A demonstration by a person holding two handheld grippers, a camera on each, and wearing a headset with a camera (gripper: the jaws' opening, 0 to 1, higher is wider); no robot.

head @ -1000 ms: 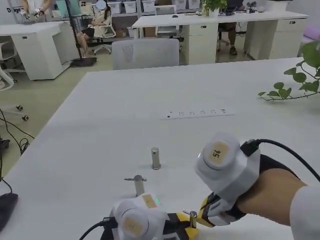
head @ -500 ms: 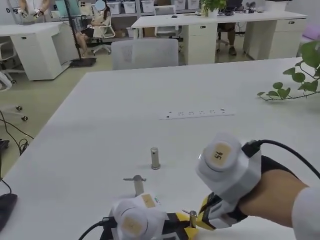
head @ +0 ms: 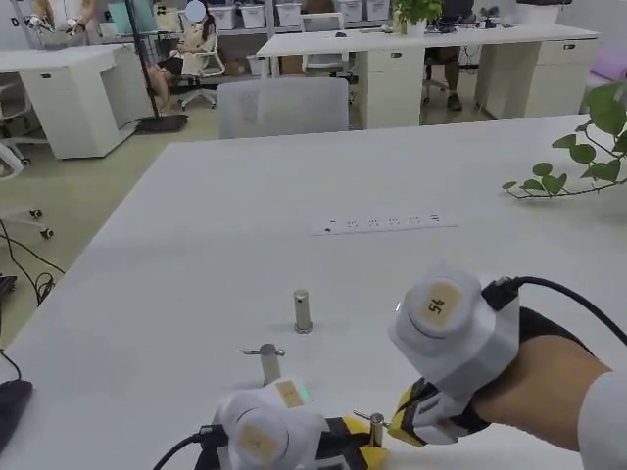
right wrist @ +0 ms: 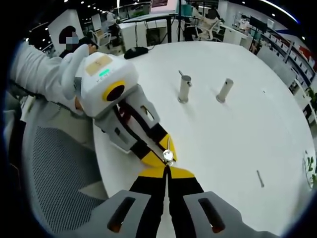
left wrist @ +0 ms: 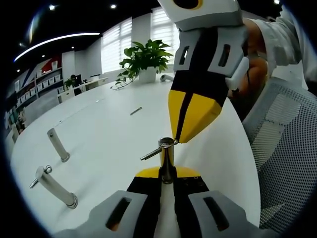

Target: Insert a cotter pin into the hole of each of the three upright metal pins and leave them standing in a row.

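My left gripper (left wrist: 167, 174) is shut on an upright metal pin (left wrist: 167, 159) near the table's front edge. A cotter pin (left wrist: 150, 154) passes through the hole near its top and sticks out on one side. My right gripper (right wrist: 168, 171) is shut on the cotter pin's other end, its yellow tips against the pin's head (right wrist: 169, 156). In the head view the two grippers meet at this pin (head: 375, 426). Behind it stands a second pin (head: 269, 362) with a cotter pin through it, and farther back a plain third pin (head: 303, 311).
A loose cotter pin (left wrist: 136, 111) lies on the white table (head: 196, 255) beyond the grippers. A power strip (head: 382, 224) is set into the table's middle. A plant (head: 578, 162) trails at the right edge. A grey chair (head: 284, 103) stands at the far side.
The right gripper has sunk slightly at the held pin. The left gripper and the two standing pins have stayed put.
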